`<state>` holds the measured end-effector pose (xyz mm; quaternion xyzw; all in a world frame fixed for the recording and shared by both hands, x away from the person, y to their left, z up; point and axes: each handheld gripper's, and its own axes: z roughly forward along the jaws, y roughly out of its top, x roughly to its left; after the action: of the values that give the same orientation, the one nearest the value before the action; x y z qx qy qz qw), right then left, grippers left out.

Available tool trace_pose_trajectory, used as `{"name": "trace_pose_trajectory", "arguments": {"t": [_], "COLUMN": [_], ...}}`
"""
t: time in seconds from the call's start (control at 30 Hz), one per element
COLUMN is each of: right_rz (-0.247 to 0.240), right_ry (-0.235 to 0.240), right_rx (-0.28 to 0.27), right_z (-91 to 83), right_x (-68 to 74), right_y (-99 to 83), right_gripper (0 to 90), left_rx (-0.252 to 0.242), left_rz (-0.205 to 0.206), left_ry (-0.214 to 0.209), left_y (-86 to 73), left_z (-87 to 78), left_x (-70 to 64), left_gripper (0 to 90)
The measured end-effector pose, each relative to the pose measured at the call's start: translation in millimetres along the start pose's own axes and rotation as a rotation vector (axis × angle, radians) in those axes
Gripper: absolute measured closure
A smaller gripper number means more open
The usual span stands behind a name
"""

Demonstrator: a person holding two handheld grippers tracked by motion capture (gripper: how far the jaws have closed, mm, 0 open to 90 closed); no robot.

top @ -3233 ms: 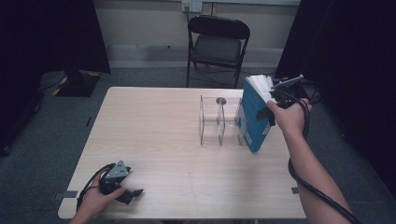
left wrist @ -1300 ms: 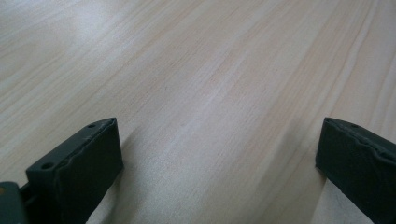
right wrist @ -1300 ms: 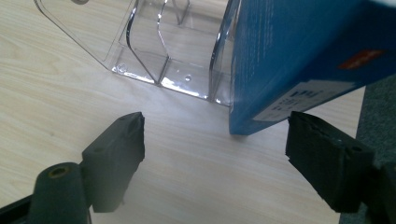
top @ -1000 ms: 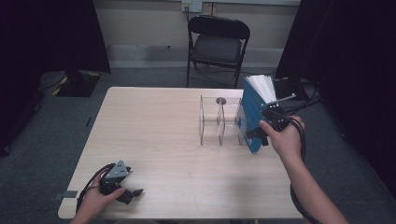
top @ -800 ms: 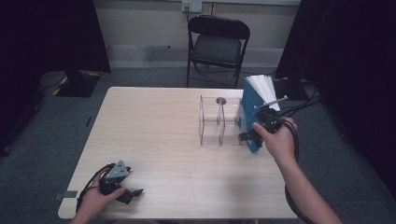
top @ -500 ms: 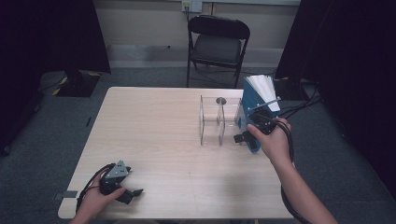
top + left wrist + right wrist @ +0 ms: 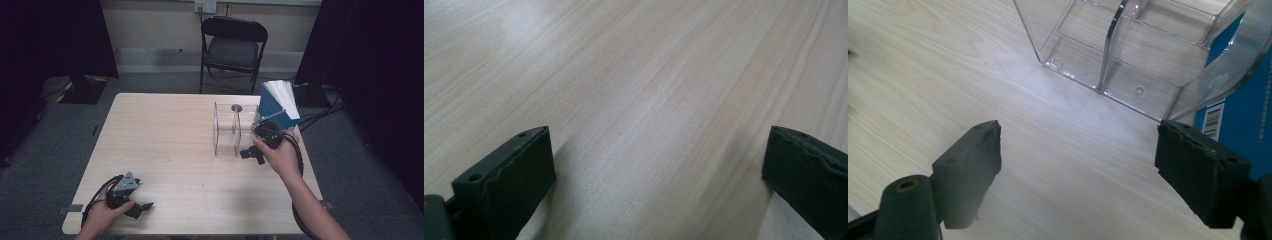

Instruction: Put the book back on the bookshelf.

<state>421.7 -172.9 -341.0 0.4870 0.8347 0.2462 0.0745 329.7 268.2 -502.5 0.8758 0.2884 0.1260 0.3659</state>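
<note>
the blue book [image 7: 278, 106] stands tilted at the tabletop's [image 7: 170, 135] three o'clock edge, white pages fanned on top, a barcode on its cover, leaning on the clear plastic organizer [image 7: 235, 129] at its nine o'clock. the right tongs [image 7: 255, 150] hover just at the organizer's five o'clock corner, spread wide and holding nothing. the left tongs [image 7: 141, 208] rest at the tabletop's seven o'clock corner, spread wide too.
</note>
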Motion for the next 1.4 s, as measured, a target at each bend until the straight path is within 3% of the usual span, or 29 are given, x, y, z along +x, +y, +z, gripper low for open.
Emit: {"name": "trace_pose_trajectory", "arguments": {"t": [0.27, 1.4], "right_rz": [-0.047, -0.136], "right_ry": [0.012, 0.102], "right_rx": [0.012, 0.033], "right_z": [8.6, 46.0], "right_x": [10.7, 49.5], "right_y": [-0.1, -4.3], "right_gripper": [18.2, 17.7], "left_rx": [0.013, 0.012], "left_rz": [0.002, 0.002], "left_ry": [-0.009, -0.008], "left_y": [-0.1, -0.1], "left_z": [-0.4, -0.4], "left_x": [0.2, 0.2], "left_gripper": [0.0, 0.0]}}
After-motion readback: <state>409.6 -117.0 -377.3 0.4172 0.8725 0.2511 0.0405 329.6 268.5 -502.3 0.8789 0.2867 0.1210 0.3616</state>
